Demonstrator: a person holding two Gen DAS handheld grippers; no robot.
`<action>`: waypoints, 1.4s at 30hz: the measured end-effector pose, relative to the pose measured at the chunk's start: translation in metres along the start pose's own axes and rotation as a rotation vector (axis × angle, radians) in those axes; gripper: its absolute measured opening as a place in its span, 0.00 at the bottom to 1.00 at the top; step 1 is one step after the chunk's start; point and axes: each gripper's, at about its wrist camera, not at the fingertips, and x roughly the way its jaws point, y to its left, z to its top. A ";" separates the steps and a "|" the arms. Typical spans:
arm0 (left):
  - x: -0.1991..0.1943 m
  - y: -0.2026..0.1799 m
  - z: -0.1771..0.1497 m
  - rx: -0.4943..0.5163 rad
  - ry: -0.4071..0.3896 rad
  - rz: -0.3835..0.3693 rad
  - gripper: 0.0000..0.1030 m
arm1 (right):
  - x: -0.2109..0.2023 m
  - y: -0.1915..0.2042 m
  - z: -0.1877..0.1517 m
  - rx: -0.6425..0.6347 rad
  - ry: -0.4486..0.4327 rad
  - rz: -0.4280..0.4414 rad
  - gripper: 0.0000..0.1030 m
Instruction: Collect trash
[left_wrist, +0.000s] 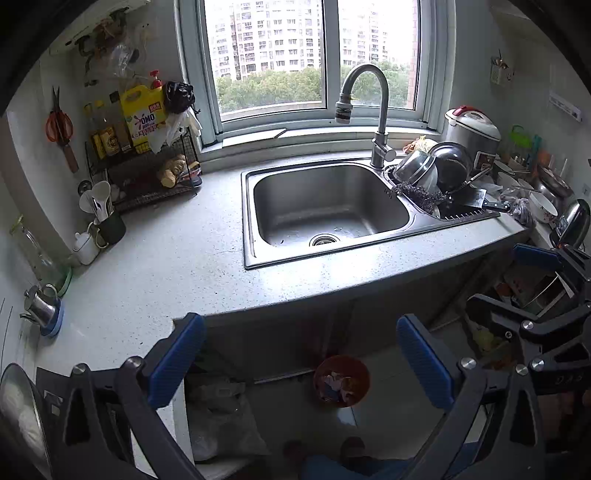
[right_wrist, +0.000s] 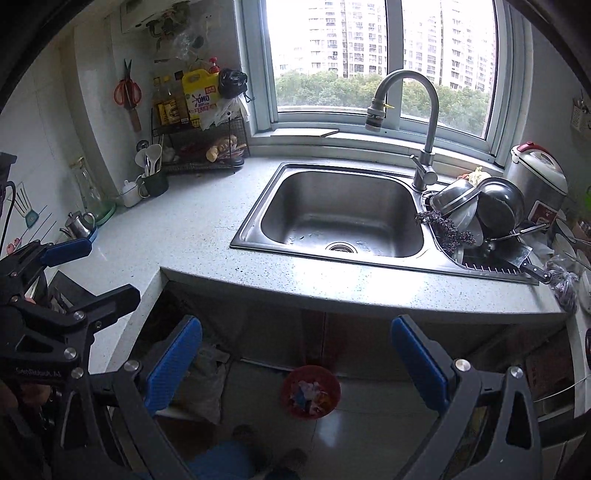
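A red waste bin (left_wrist: 364, 373) (right_wrist: 288, 384) stands on the floor under the counter, with crumpled coloured wrappers (left_wrist: 338, 384) (right_wrist: 308, 393) inside. My left gripper (left_wrist: 301, 360) hangs open above the floor before the counter edge, nothing between its blue pads (left_wrist: 177, 360). To its right, level with it, my right gripper (right_wrist: 297, 363) is likewise open and holds nothing. Each shows in the other's view: the right gripper (left_wrist: 506, 280) at the right edge, the left gripper (right_wrist: 92, 271) at the left edge. A few dark bits (left_wrist: 280, 242) (right_wrist: 295, 236) lie in the steel sink (left_wrist: 251, 221) (right_wrist: 255, 210).
A drain rack with pots, a knife and a dark purple scrubber (left_wrist: 417, 194) (right_wrist: 443, 229) sits right of the sink. A wire shelf with bottles (left_wrist: 144, 110) and cups stands at the back left. A pale sack (left_wrist: 221, 417) (right_wrist: 207, 387) rests under the counter. A person's feet (left_wrist: 351, 448) show below.
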 end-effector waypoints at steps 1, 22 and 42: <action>0.000 0.000 0.000 0.000 -0.001 -0.002 1.00 | -0.001 0.000 0.000 -0.001 0.000 -0.002 0.99; 0.003 -0.012 0.002 0.016 0.011 -0.022 1.00 | -0.008 -0.004 -0.003 0.011 0.004 -0.017 0.99; 0.007 -0.017 0.005 0.041 0.017 -0.039 1.00 | -0.012 -0.011 -0.003 0.024 0.007 -0.040 0.99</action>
